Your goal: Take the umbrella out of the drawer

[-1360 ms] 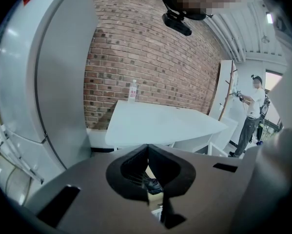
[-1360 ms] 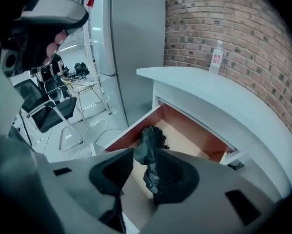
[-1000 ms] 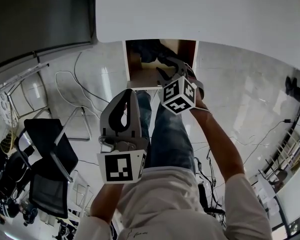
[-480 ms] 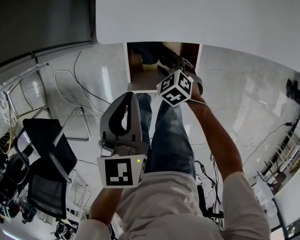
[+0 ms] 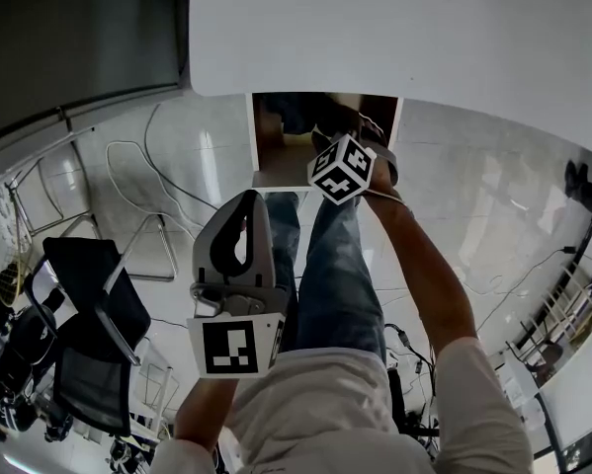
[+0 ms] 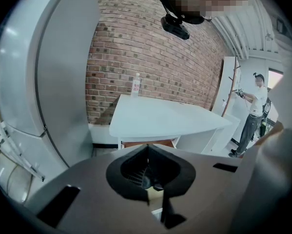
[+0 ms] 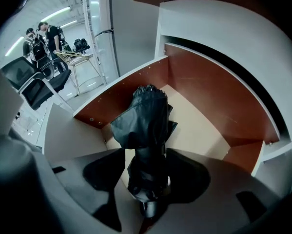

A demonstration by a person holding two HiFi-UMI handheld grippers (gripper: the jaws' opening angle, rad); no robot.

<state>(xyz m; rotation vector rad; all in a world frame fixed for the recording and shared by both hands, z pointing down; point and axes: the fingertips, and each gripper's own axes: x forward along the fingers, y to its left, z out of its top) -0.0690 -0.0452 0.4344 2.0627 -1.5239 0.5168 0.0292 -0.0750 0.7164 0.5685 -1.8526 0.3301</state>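
The jaws of the right gripper (image 7: 146,156) have just been opening and stand spread, with the folded black umbrella (image 7: 145,115) between them. It lies in the open drawer (image 7: 219,99) under the desk (image 5: 394,28). The jaws should sink lower, centre on the thick bundle and pinch firmly before lifting. The left gripper (image 6: 146,149) has its jaws pressed together, empty.

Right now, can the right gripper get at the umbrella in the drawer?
Probably yes. The drawer stands open with nothing covering the umbrella. The right gripper is down in it; its jaws have just been opening and stand either side of the folded umbrella, not yet pressing it.
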